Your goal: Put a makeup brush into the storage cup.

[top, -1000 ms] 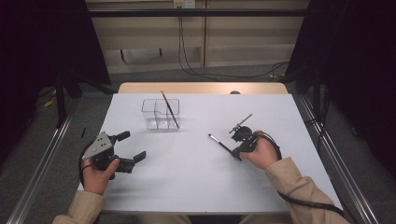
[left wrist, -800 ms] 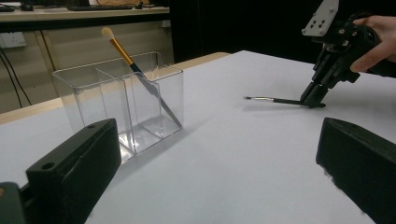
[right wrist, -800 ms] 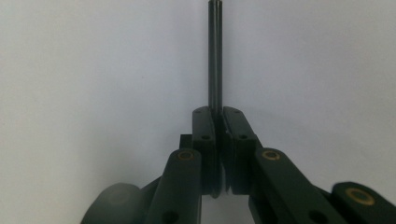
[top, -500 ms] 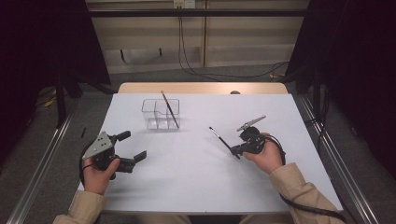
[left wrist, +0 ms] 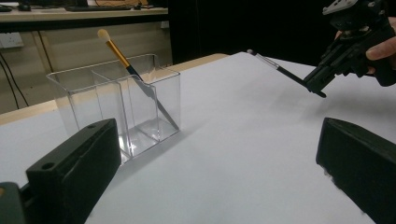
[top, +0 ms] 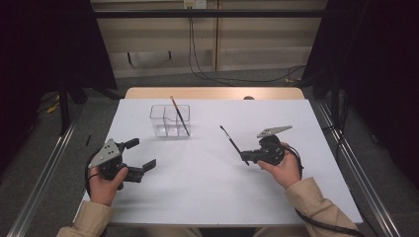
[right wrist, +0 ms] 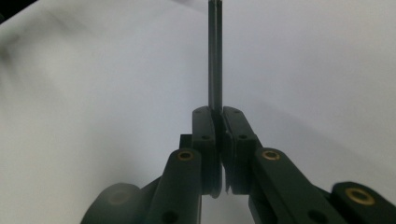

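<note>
Since the earlier frames the right gripper (top: pixel 245 158) has swung its thin dark brush (top: pixel 232 142) to point toward the clear organizer (top: pixel 169 121). High view: the left gripper (top: pixel 140 154), jaws wide, sits in front of the organizer. Left gripper view: a gold-handled brush (left wrist: pixel 122 59) leans inside the organizer (left wrist: pixel 116 107). Right gripper view: jaws clamp the dark brush (right wrist: pixel 215 56).

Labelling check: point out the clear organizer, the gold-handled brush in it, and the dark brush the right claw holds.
clear organizer (left wrist: pixel 156 105), left gripper view, front right wall.
gold-handled brush (left wrist: pixel 117 52), left gripper view, gold handle below the bristles.
dark brush (top: pixel 231 140), high view, mid-shaft ahead of the claw.
</note>
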